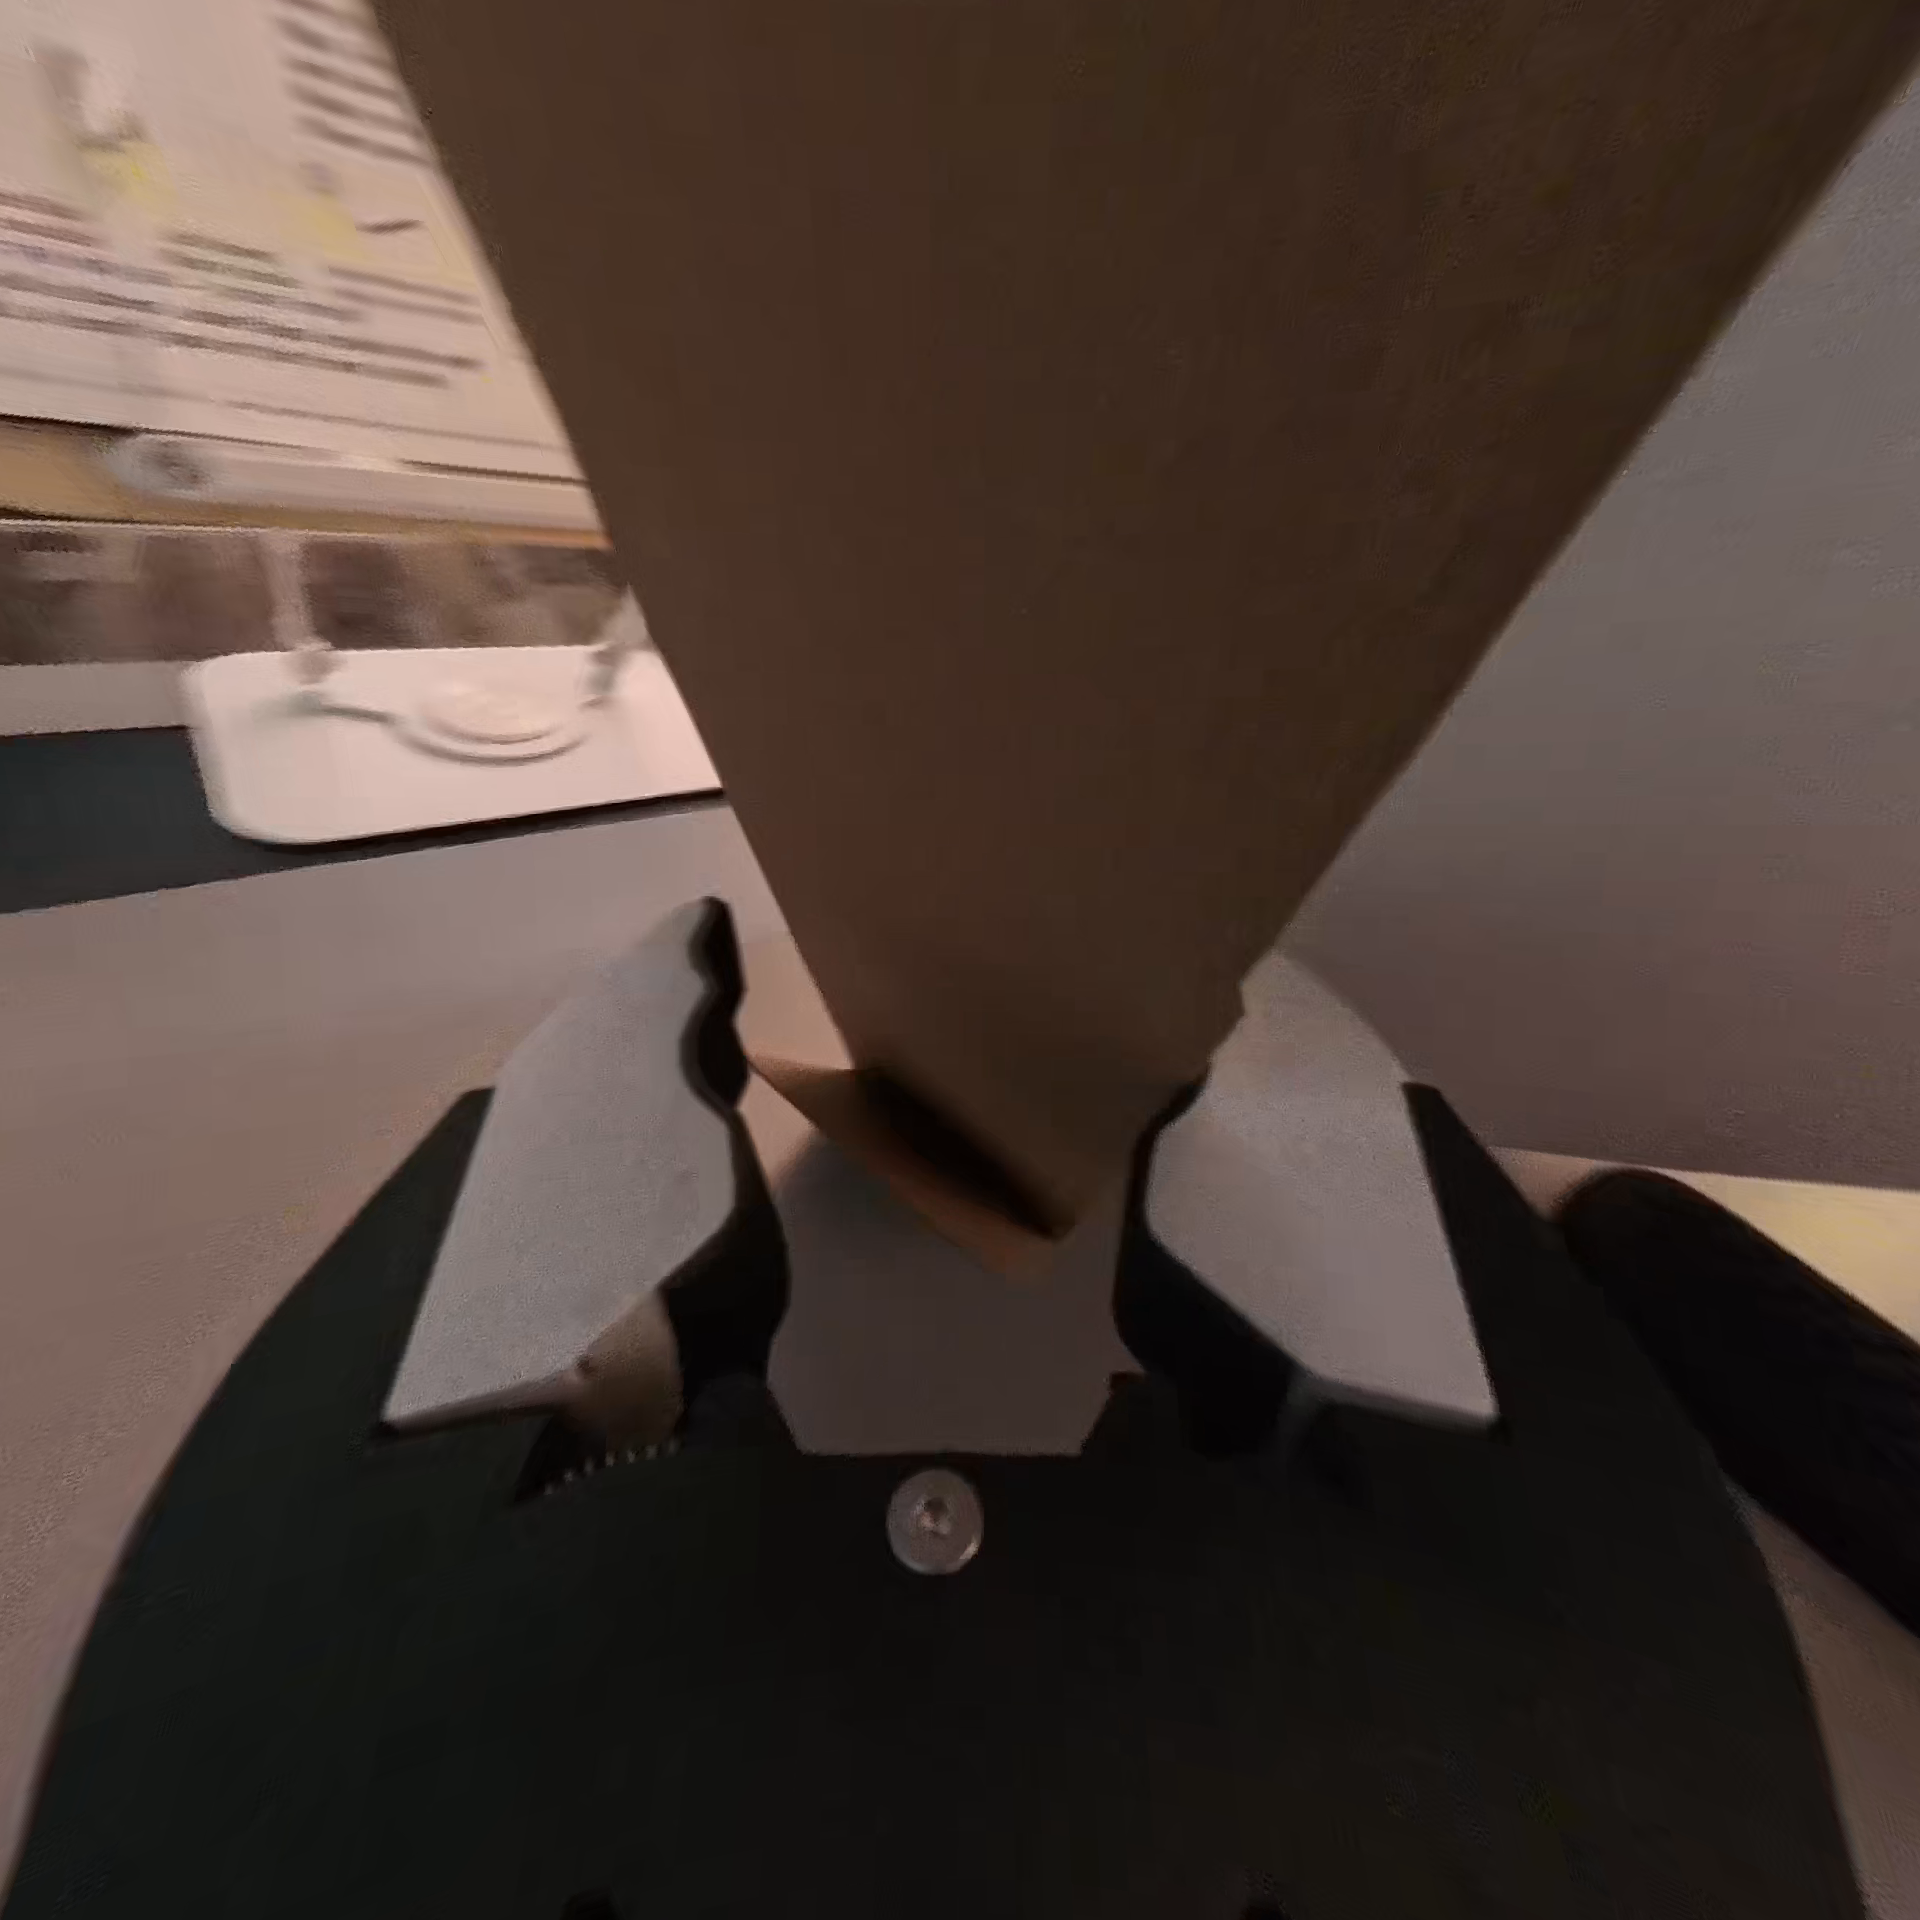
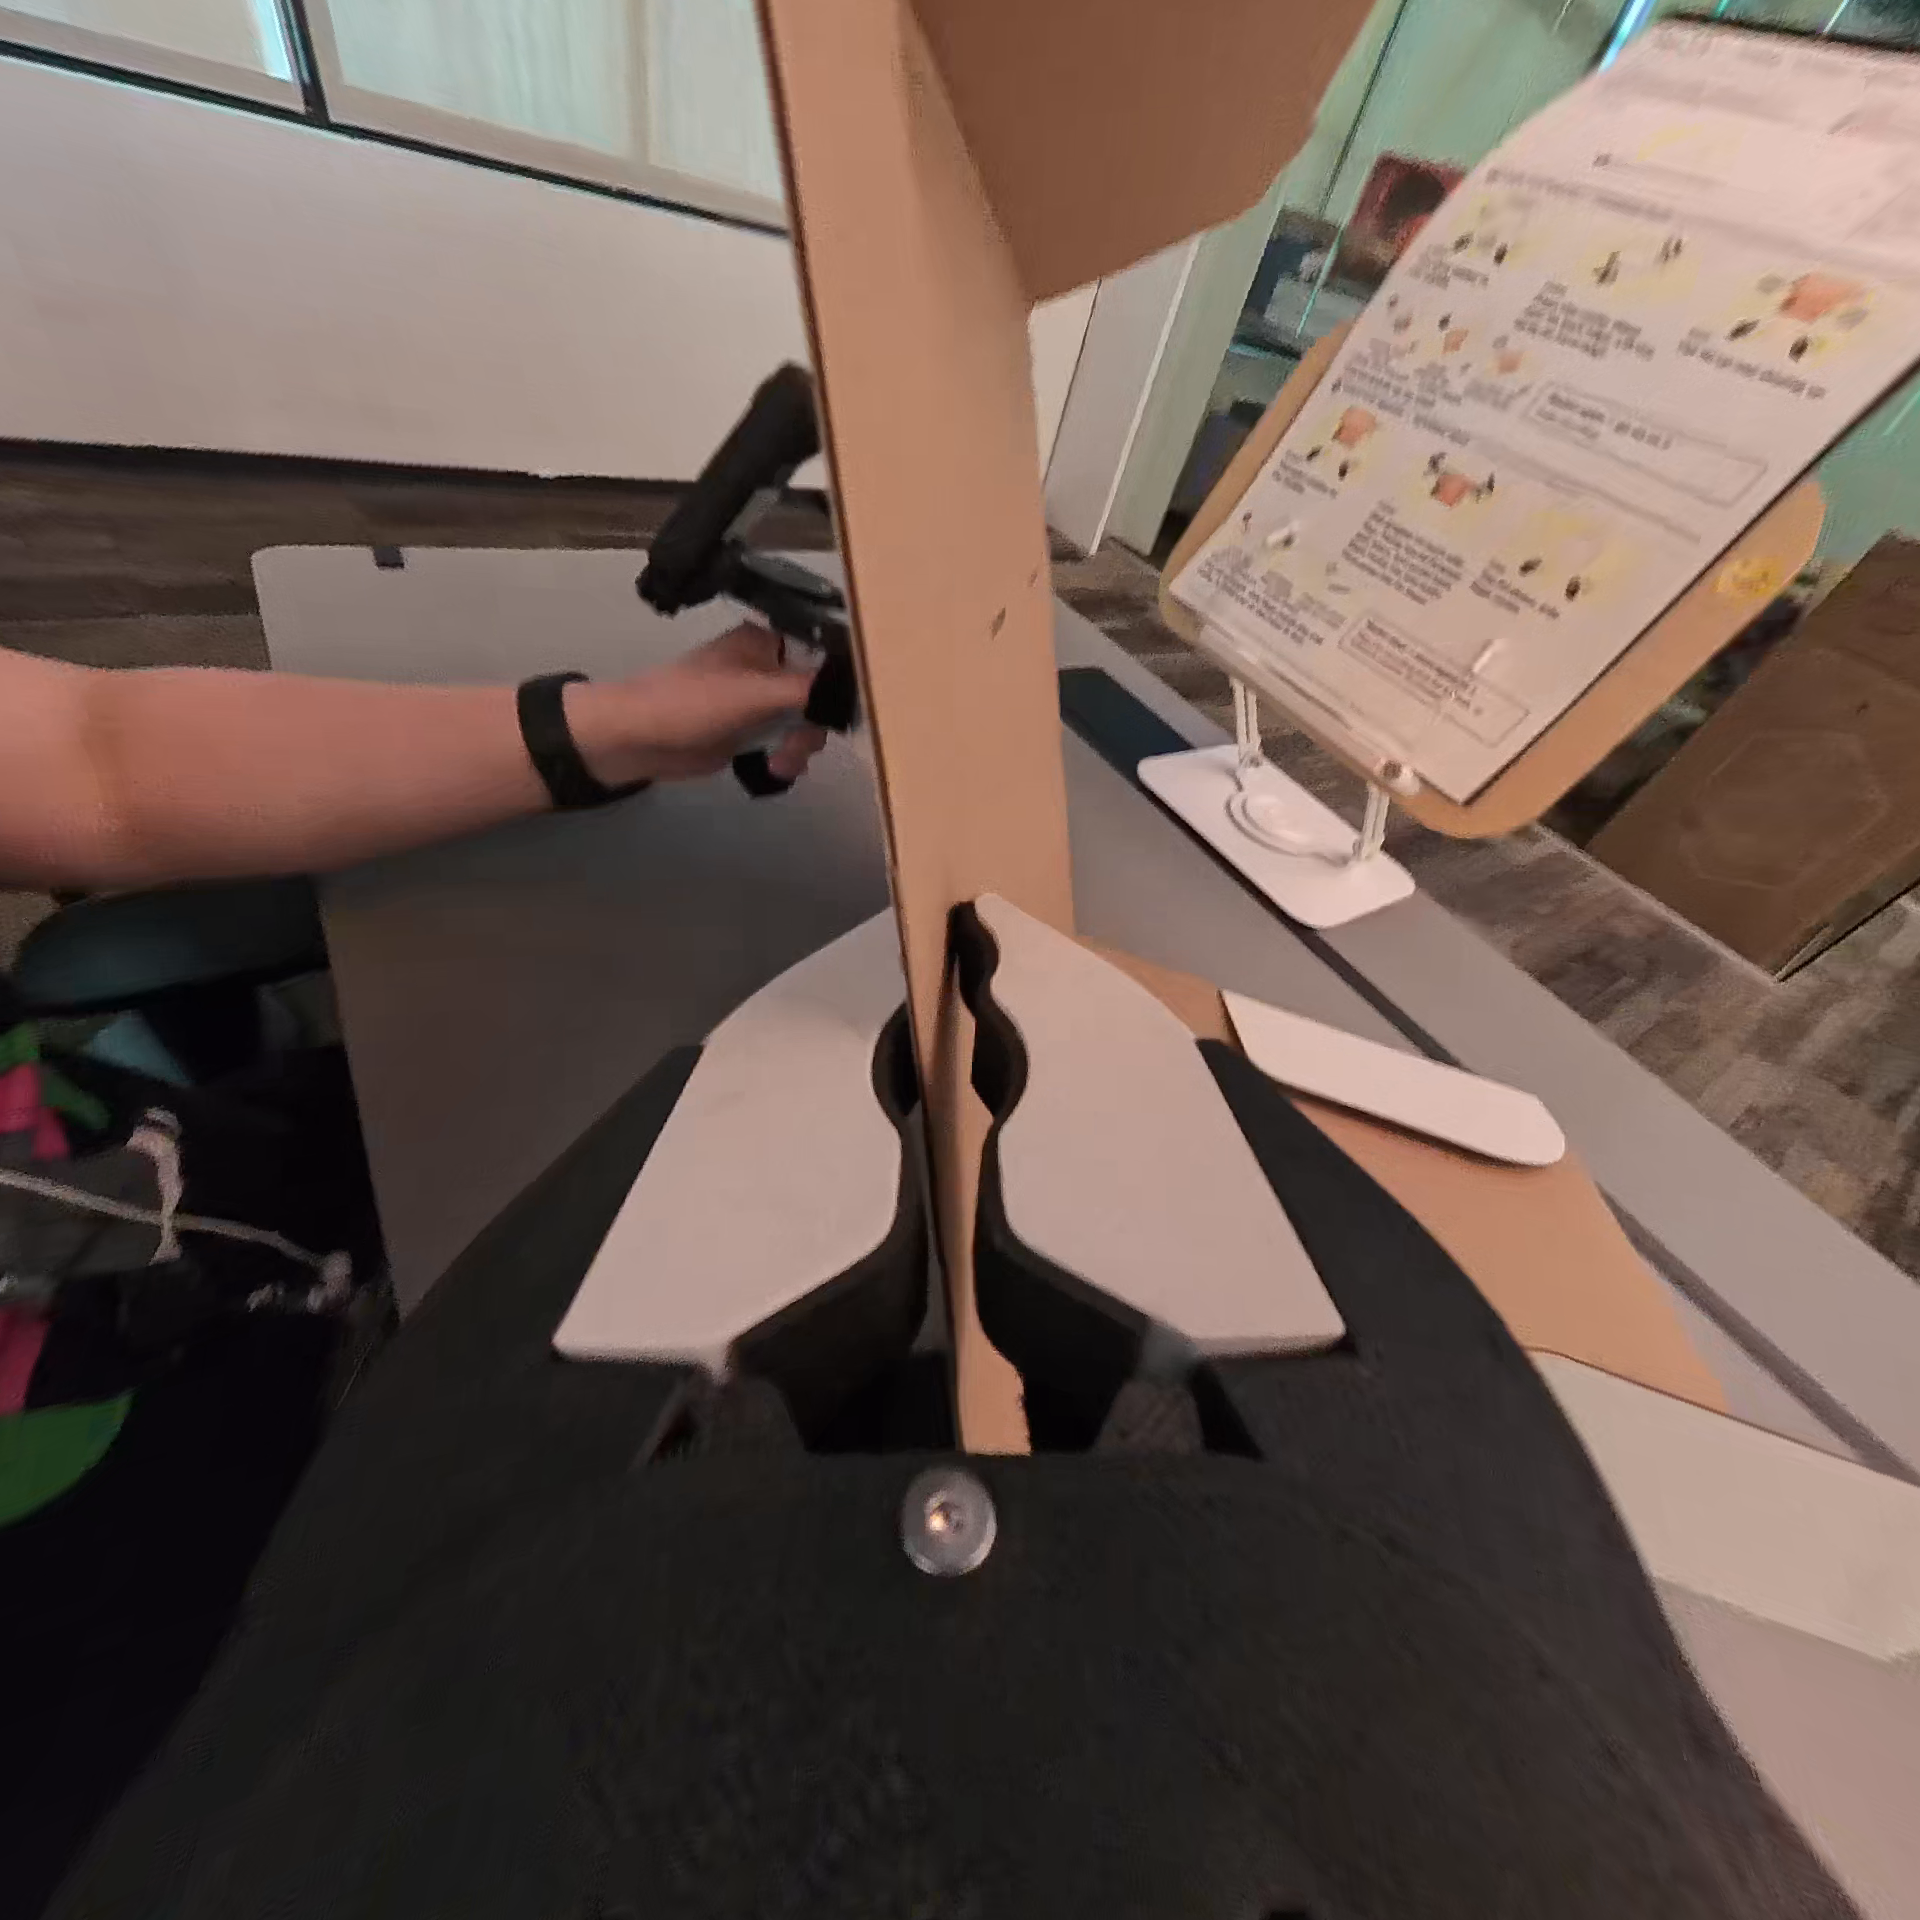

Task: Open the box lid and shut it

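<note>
Left wrist view: the left gripper, black with pale grey finger plates, has its jaws spread apart. A corner of a brown cardboard flap, the box lid, points down into the gap between them. The lid touches or nearly touches the right-hand finger; it stands clear of the left-hand one, so nothing is clamped. Grey table below. Behind, blurred, a printed instruction sheet on a board over a white flat stand base.

Right wrist view: the right gripper is closed on the thin edge of the upright brown cardboard lid, both fingers pressed against the sheet. The lid rises steeply, nearly vertical, with a further cardboard flap folded off its top. Beyond the lid, a person's hand with a black wristband holds the other gripper's handle. To the right, flat brown cardboard lies on the table with a white oblong piece on it; the instruction board tilts on its stand.
</note>
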`<state>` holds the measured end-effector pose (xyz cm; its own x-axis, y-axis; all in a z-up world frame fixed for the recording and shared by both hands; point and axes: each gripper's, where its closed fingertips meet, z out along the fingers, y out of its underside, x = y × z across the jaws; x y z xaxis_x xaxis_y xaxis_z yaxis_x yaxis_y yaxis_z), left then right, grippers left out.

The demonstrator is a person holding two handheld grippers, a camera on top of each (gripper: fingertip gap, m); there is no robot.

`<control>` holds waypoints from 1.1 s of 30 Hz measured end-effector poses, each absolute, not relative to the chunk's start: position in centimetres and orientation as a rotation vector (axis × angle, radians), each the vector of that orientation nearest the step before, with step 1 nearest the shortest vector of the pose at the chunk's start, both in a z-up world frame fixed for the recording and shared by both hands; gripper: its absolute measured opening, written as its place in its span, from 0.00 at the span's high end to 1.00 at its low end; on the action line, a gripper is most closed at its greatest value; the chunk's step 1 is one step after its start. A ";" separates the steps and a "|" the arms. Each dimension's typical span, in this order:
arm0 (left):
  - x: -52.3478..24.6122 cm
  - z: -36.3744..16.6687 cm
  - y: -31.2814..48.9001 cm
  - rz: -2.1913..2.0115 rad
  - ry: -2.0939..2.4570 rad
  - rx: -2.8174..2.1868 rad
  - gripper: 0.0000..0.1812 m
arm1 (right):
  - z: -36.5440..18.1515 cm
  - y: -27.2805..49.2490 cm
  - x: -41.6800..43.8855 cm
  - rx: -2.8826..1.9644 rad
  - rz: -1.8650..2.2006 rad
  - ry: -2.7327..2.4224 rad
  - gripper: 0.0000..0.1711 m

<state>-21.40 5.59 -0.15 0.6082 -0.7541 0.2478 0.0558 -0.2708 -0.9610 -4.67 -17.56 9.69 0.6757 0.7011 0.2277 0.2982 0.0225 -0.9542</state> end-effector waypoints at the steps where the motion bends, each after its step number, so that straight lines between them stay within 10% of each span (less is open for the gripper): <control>1: -21.0 0.4 5.1 -0.959 0.632 -1.639 0.65 | 9.3 -17.7 -3.6 -1.581 0.411 -0.864 0.98; 9: -23.8 2.1 1.7 -0.897 1.137 -1.423 0.99 | 7.5 -20.0 6.3 -1.553 0.608 -0.937 0.98; 33: -32.7 -8.8 -15.0 0.038 1.861 -0.757 0.96 | -7.5 -16.5 8.6 -1.684 0.366 -1.096 0.88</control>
